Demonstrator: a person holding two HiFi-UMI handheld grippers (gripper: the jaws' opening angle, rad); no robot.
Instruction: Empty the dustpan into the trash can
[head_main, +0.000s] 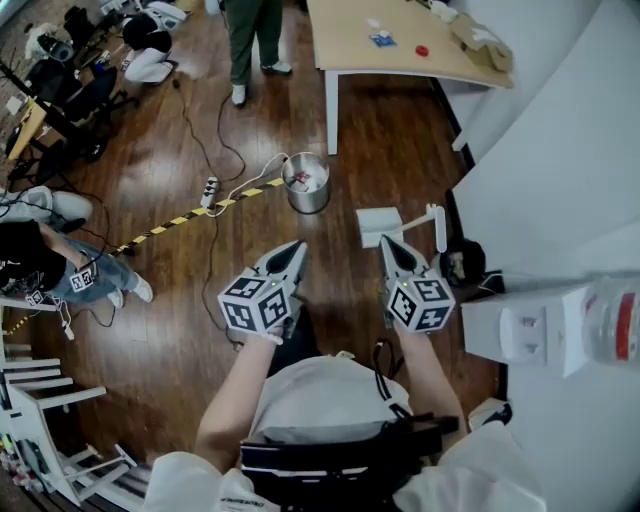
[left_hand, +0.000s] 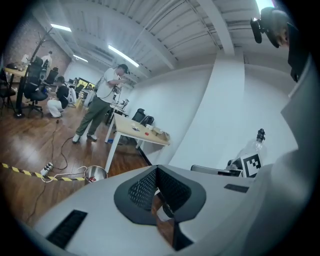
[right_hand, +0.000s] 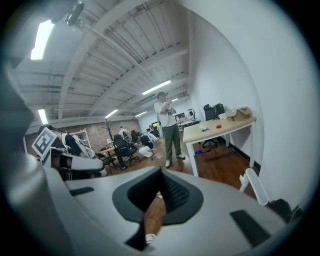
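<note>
A round metal trash can (head_main: 307, 182) stands on the wooden floor ahead of me, with some litter inside. It also shows low at the left of the left gripper view, trash can (left_hand: 95, 174). A white dustpan (head_main: 378, 224) with an upright white handle (head_main: 438, 226) sits on the floor to the can's right, by the wall. My left gripper (head_main: 297, 248) is held up, shut and empty, short of the can. My right gripper (head_main: 386, 242) is shut and empty, just behind the dustpan. Both sets of jaws meet at the tips in their own views, left gripper (left_hand: 156, 169) and right gripper (right_hand: 160, 172).
A white cable and power strip (head_main: 209, 190) and black-yellow tape (head_main: 180, 220) lie left of the can. A wooden desk (head_main: 400, 45) stands beyond it, with a person (head_main: 250, 40) beside it. A white appliance with a bottle (head_main: 545, 325) is at my right.
</note>
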